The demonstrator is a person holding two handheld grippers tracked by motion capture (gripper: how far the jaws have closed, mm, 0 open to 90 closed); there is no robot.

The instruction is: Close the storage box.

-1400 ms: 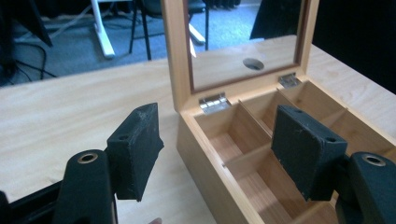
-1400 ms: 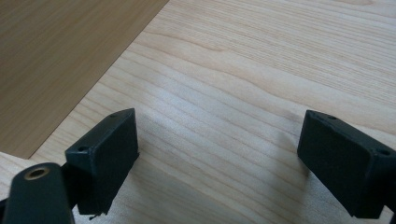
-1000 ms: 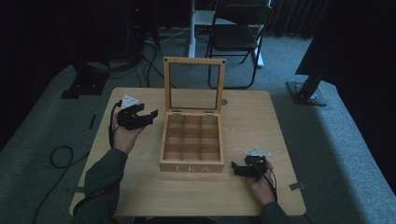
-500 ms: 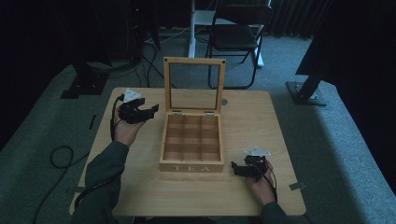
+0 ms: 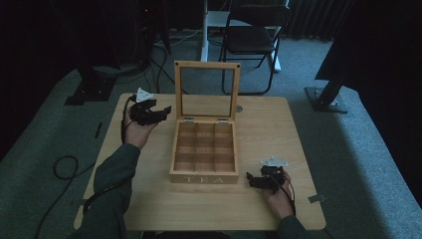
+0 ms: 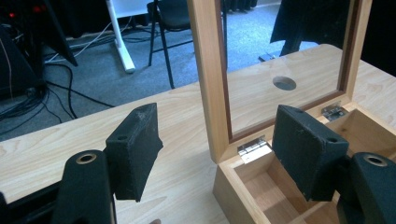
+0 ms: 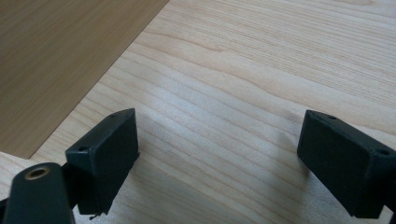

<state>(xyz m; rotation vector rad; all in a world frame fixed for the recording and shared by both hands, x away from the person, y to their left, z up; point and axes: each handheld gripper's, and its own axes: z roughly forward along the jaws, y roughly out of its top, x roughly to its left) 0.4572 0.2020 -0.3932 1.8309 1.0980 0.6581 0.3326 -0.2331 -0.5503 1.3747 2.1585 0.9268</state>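
Over on the left, the left gripper (image 5: 158,112) hangs above the table (image 5: 149,199) with its jaws spread wide and nothing between them, pointing across toward the hinge side of the tea box (image 5: 204,157). From the left gripper view the upright lid (image 6: 212,70), a wooden frame with a clear pane, stands just ahead, its near post falling between the two black pads, and one small metal hinge (image 6: 252,148) sits at the foot of it. So the lid lies forward and a little to the right of this claw, close but not touching, with its long edge running crosswise to the line of reach. The box itself rests in the middle of the table, open, its nine compartments bare as far as I can see, the word TEA on the front wall facing the person. Moving right, the right gripper (image 5: 255,181) sits low at the front right corner of the box, just beside that wall, released as well, with its pads well apart over bare wood in its own view. To my eye the left hand is the nearer one to the lid, and if the lid is to be swung down, that hand has only to close the short gap.
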